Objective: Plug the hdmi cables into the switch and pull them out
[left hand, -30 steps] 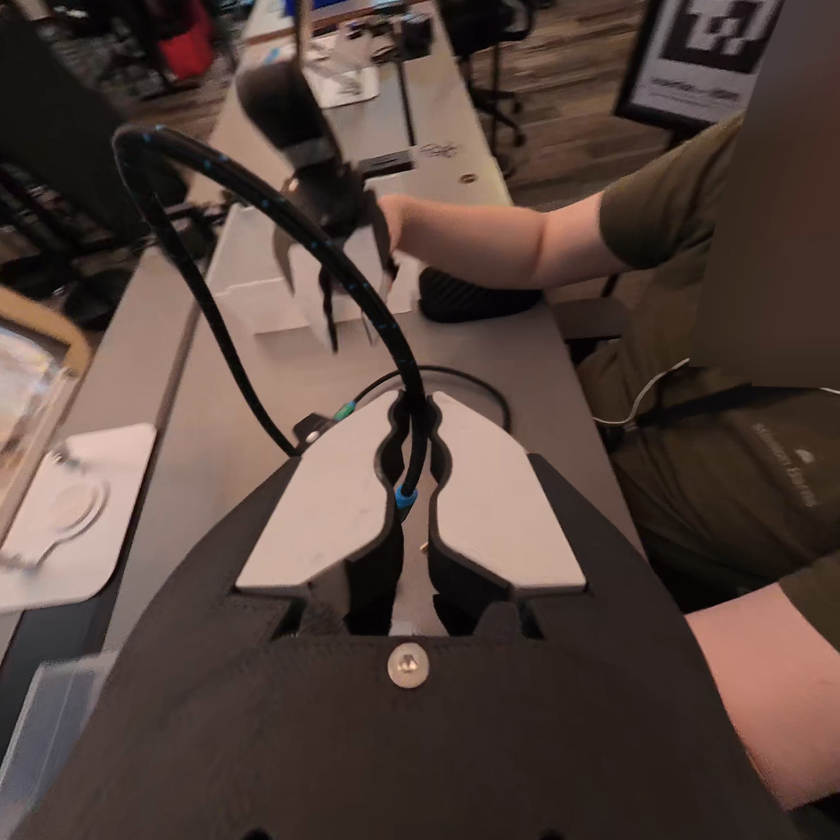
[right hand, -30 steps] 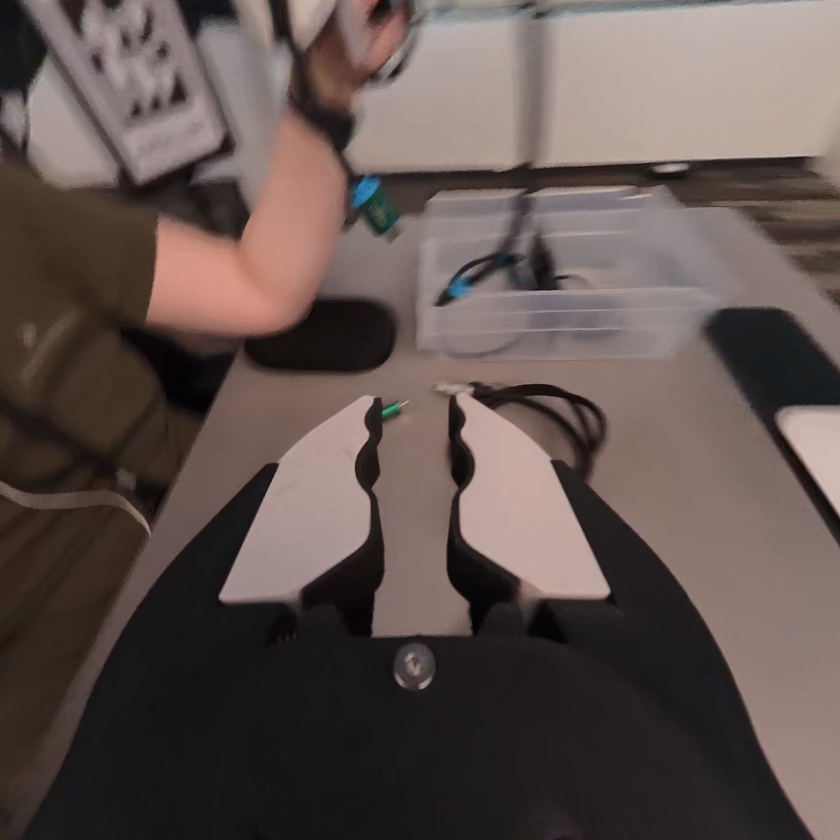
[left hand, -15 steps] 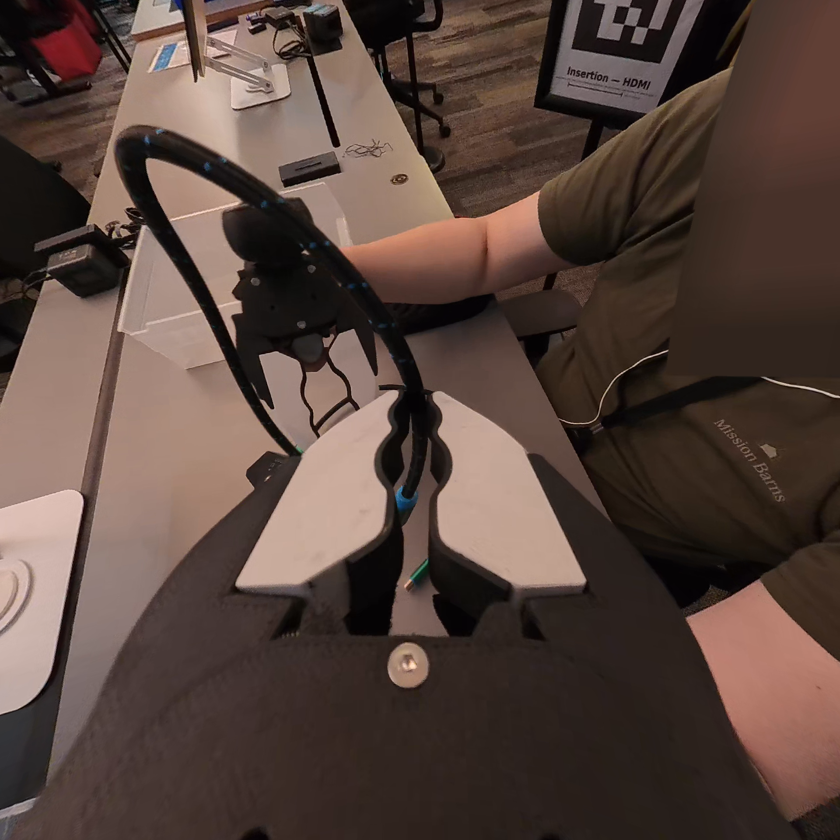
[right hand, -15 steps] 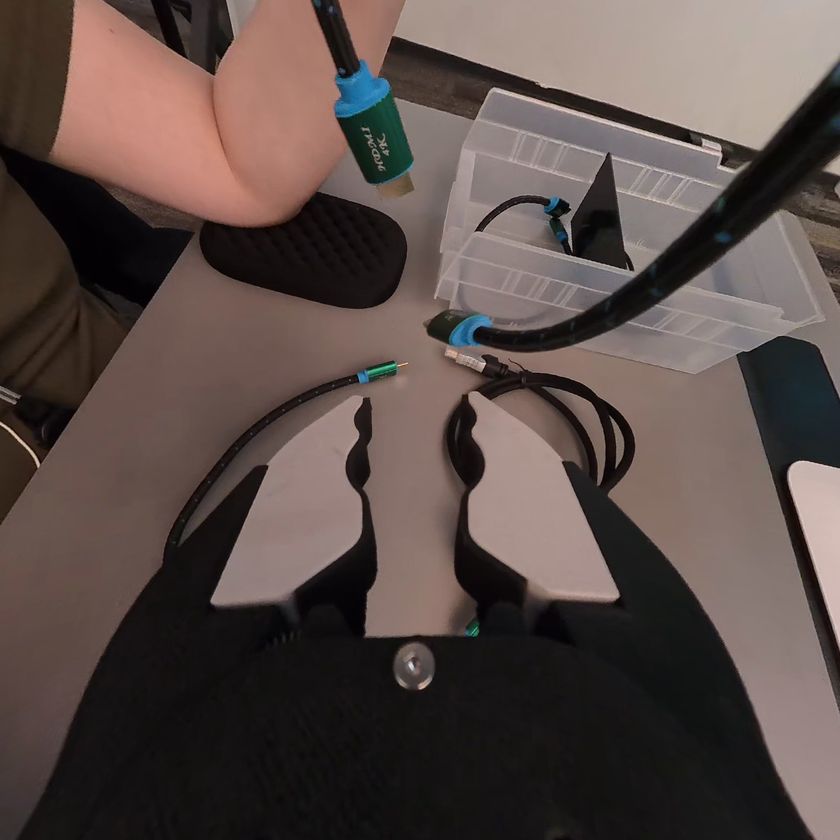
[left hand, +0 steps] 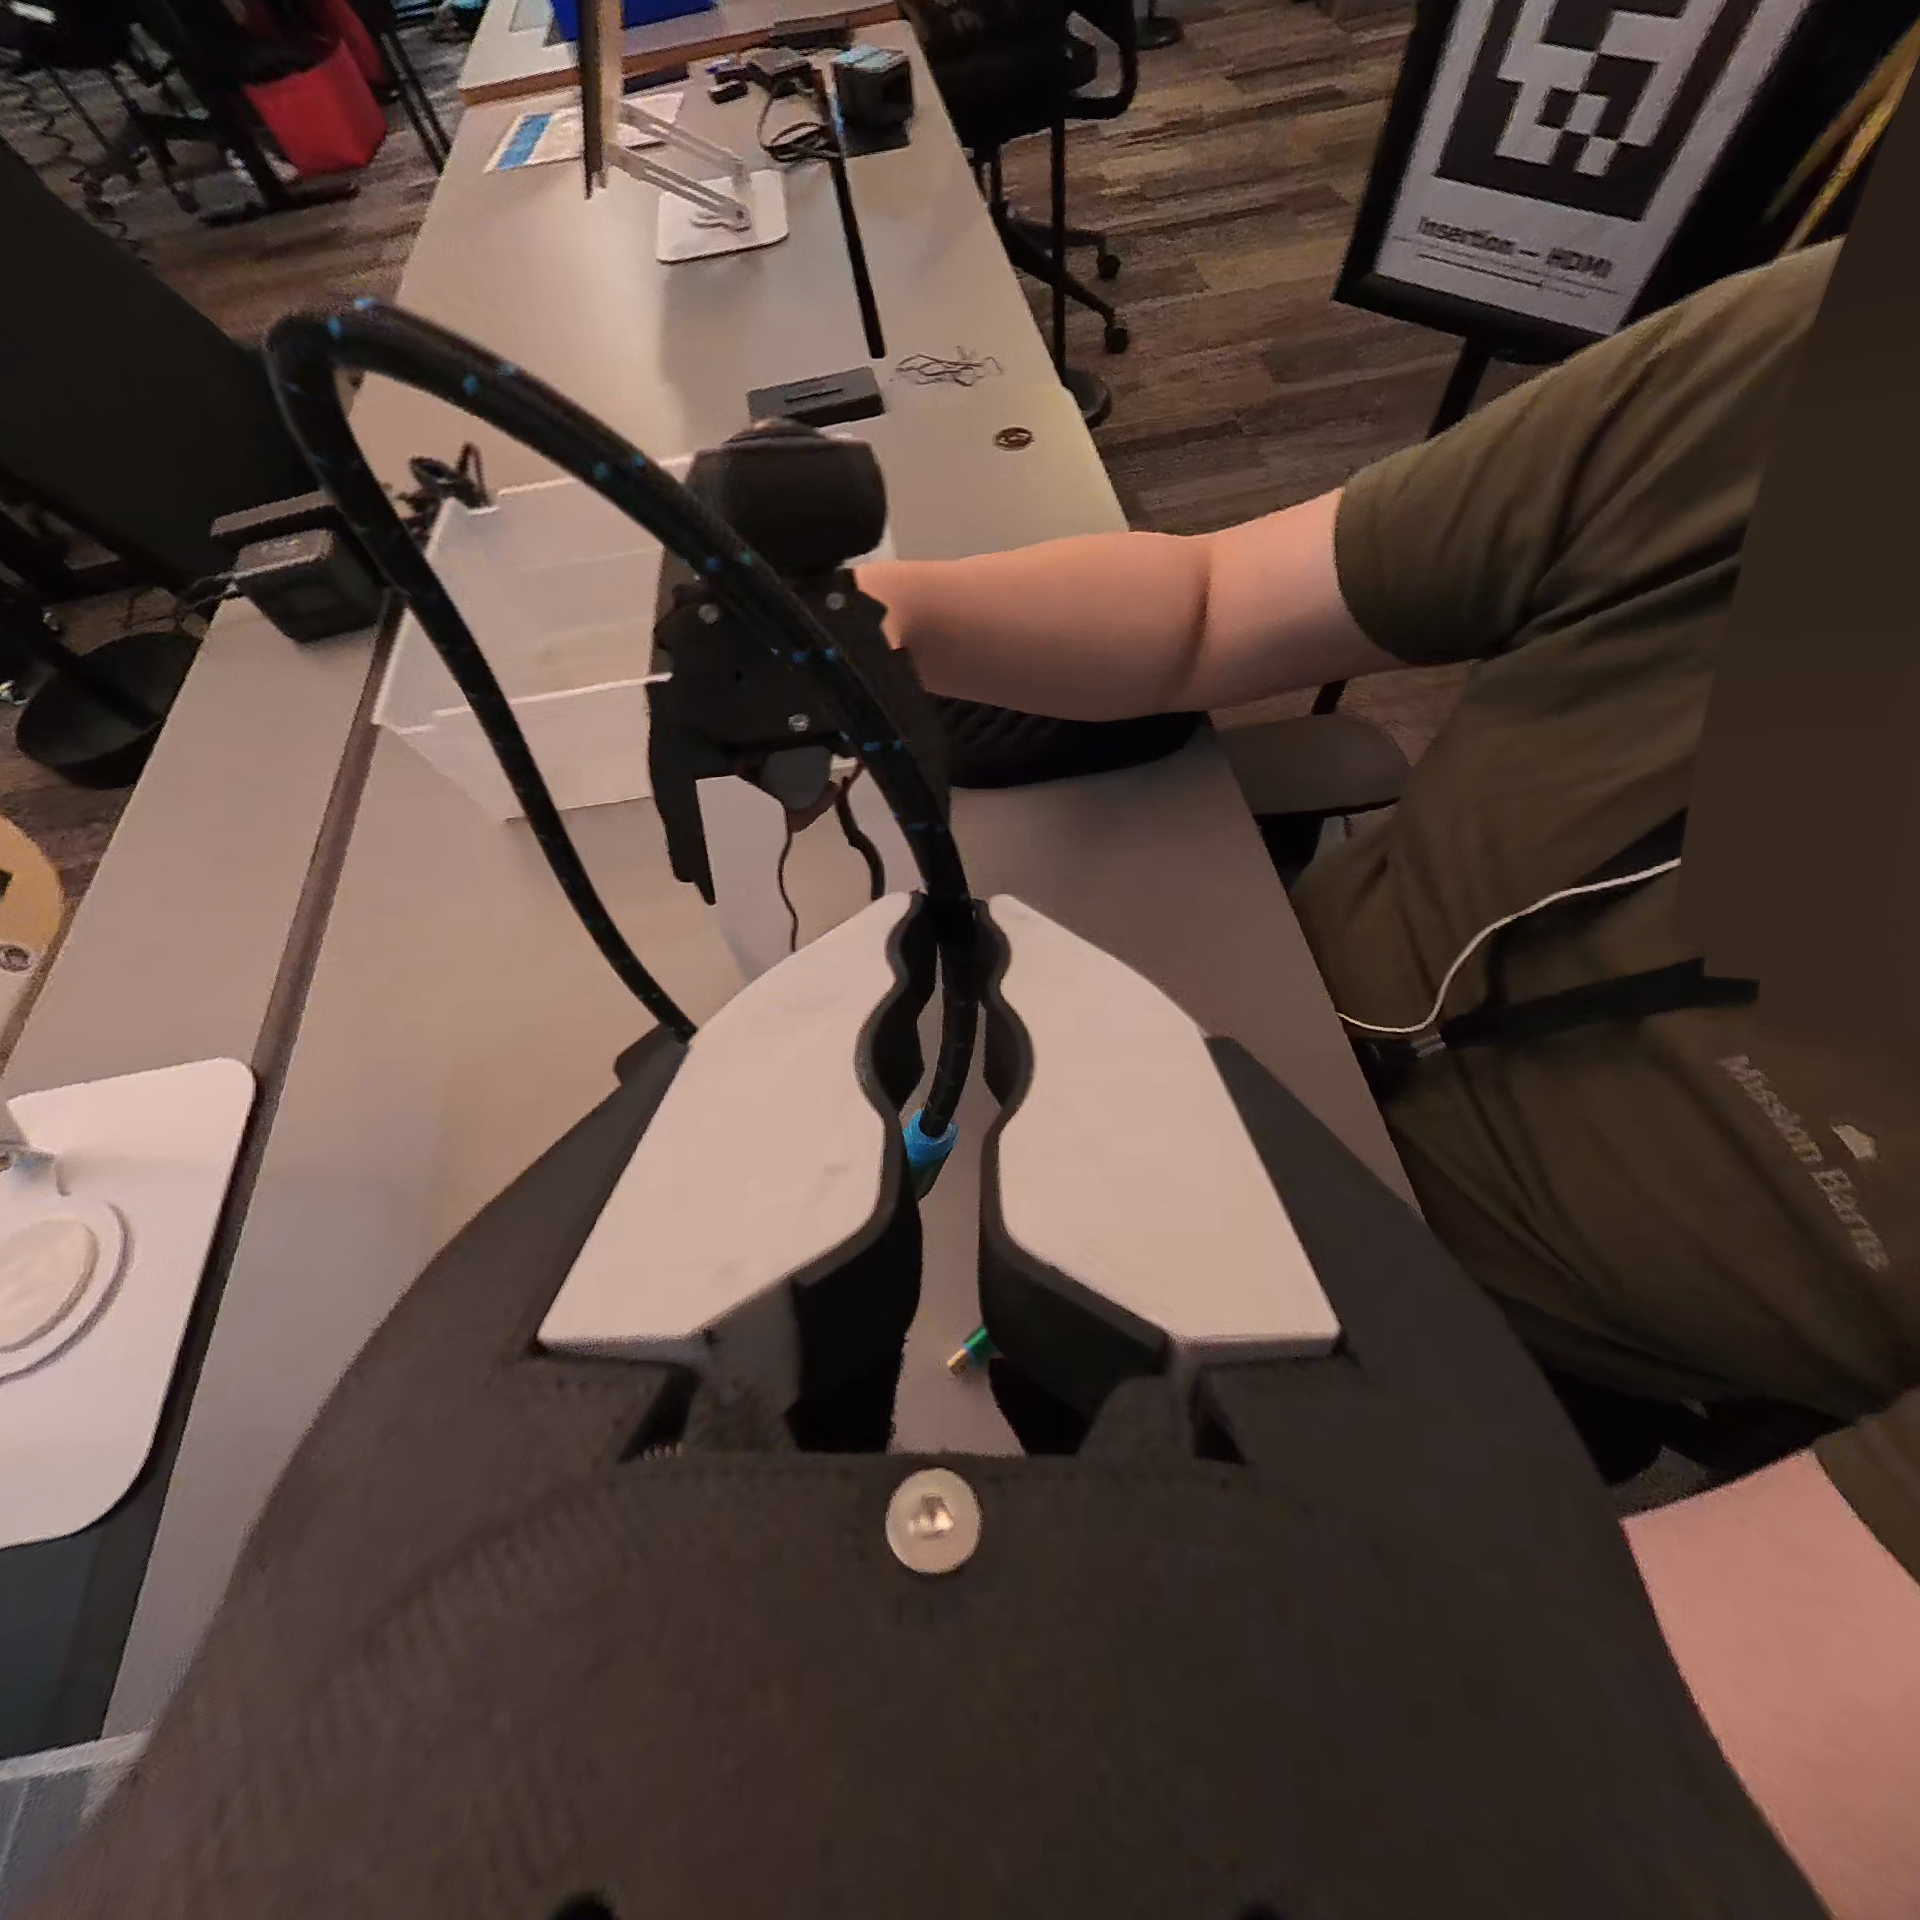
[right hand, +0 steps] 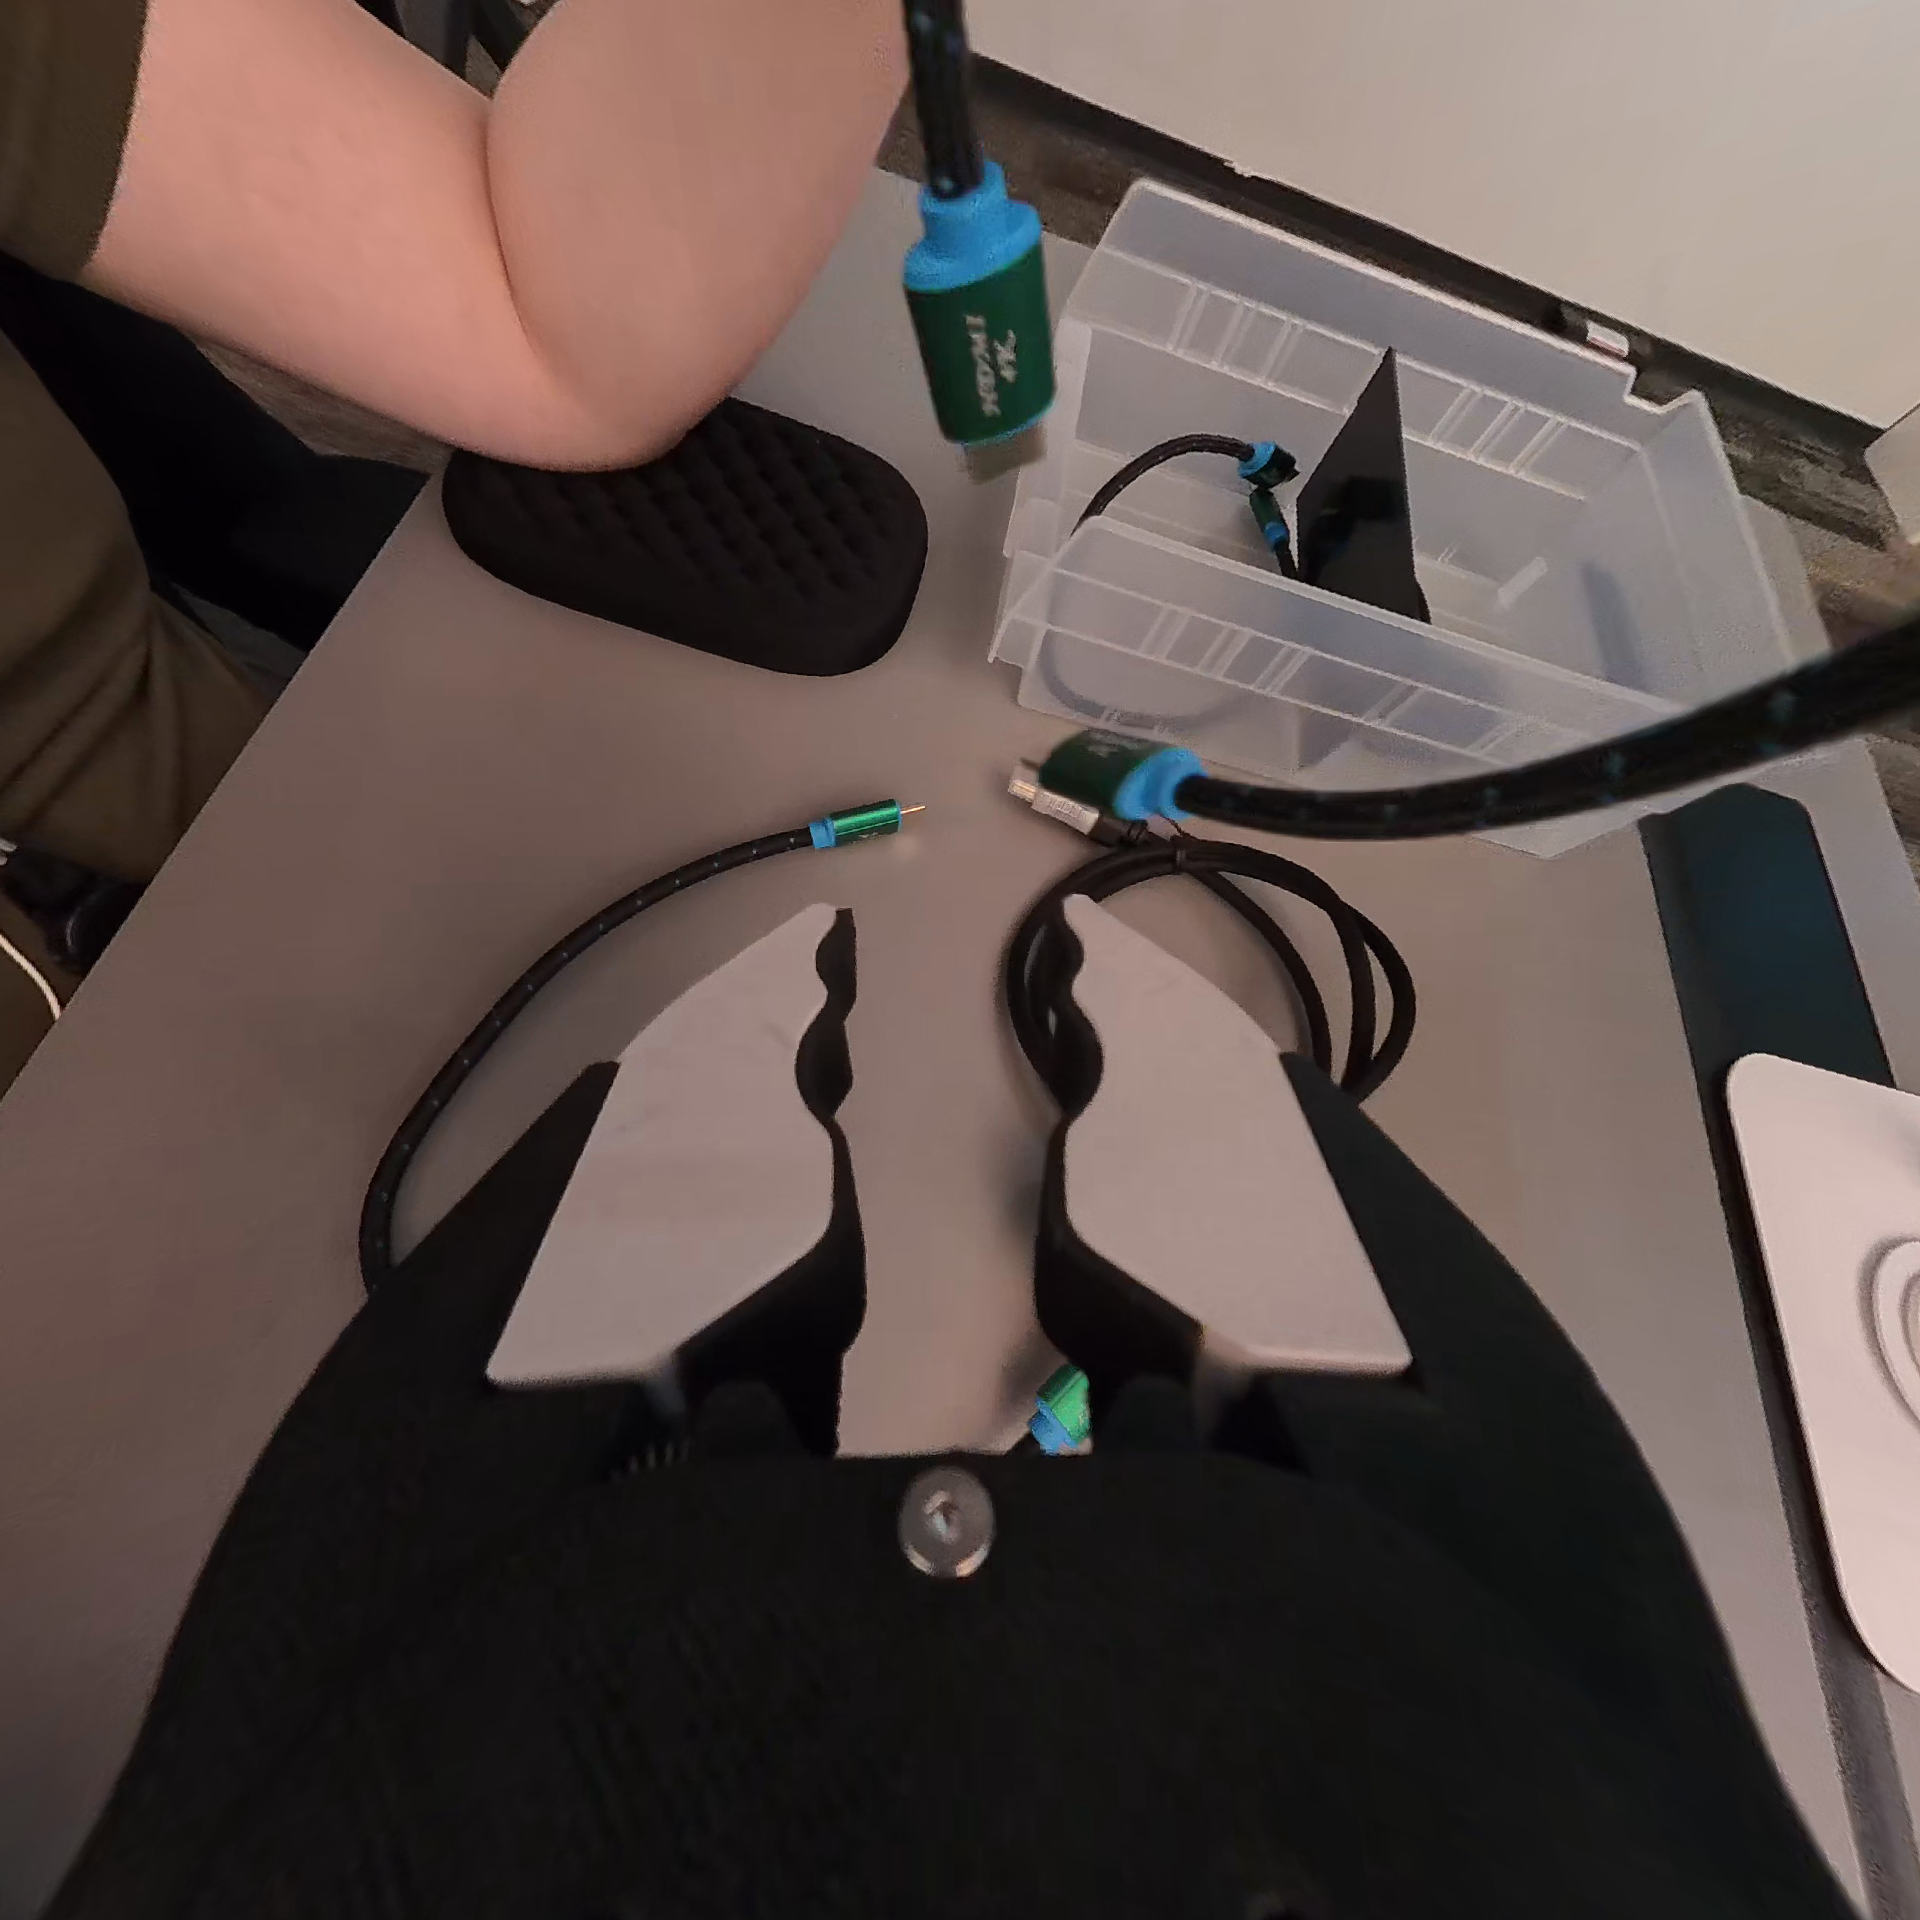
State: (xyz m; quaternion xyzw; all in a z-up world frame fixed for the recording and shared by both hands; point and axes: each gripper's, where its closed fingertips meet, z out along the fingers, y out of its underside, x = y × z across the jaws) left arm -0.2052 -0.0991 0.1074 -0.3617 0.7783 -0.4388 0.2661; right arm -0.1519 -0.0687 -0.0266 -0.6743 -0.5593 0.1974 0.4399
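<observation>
The left gripper (left hand: 948,925) has its fingers clamped on a thick black braided HDMI cable with blue flecks (left hand: 499,727), which arches up and over to the left in the left wrist view; only the blue collar of its plug (left hand: 928,1148) shows between the fingers there. The right wrist view shows what that view hides: the cable's green plug with a blue collar (right hand: 982,332) hanging in the air above the grey counter (right hand: 312,883), and its other green plug (right hand: 1107,777) lying near a clear plastic bin (right hand: 1351,665). Inside the bin stands a black wedge-shaped device (right hand: 1361,499) with another cable at its side; whether that is the switch cannot be told. The right gripper (right hand: 951,925) hovers with its fingers set wide and empty over the counter, between a thin black cable with a small green tip (right hand: 868,821) and a coiled black cord (right hand: 1299,966). A black ribbed pad (right hand: 686,540) lies under the person's forearm (right hand: 499,229). From the left wrist view the right gripper (left hand: 769,862) appears farther off before the bin.
</observation>
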